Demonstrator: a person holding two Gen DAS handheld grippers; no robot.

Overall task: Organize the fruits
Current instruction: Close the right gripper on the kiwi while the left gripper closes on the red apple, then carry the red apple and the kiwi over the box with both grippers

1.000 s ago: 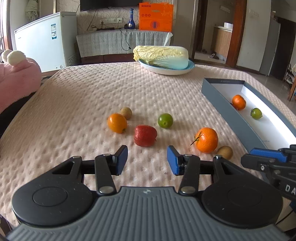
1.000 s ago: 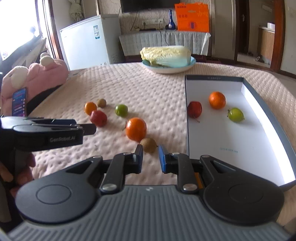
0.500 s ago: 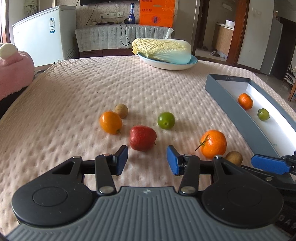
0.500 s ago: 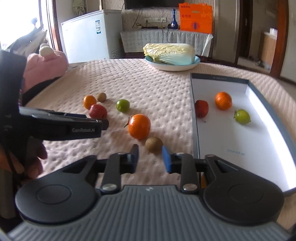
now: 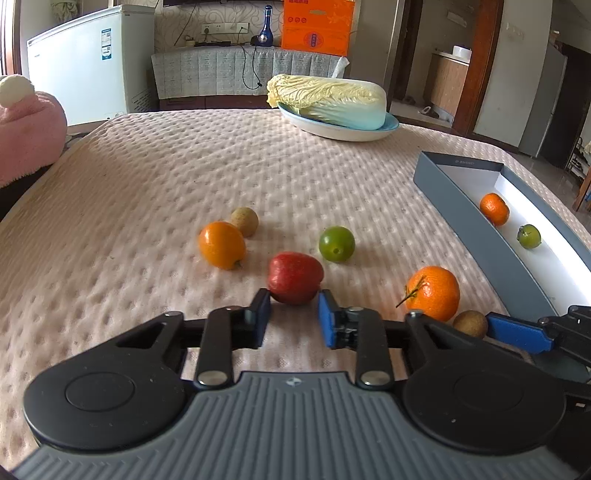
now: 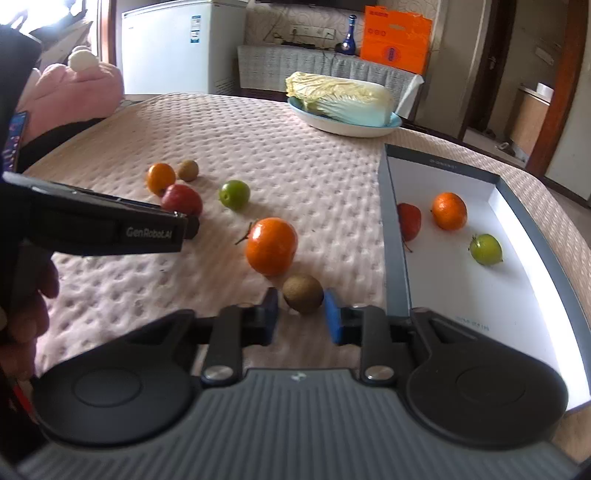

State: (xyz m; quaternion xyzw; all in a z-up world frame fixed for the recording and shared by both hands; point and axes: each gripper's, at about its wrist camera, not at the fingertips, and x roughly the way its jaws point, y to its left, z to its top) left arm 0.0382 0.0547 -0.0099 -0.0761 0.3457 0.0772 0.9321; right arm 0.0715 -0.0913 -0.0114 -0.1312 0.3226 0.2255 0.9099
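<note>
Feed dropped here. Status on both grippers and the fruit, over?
Left gripper just closing, pinching red fruit. Right gripper shut on brown fruit. Orange close beside it.

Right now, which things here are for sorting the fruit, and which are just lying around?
For the job: red fruit, near brown fruit, big orange, green fruit, small orange, far brown fruit, grey box.
Just lying about: cabbage, its plate, pink plush toy, white freezer, blue bottle.

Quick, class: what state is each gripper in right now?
Left gripper: jaws have just been closing, shut on the red fruit.
Right gripper: jaws have just been closing, shut on the small brown fruit.
</note>
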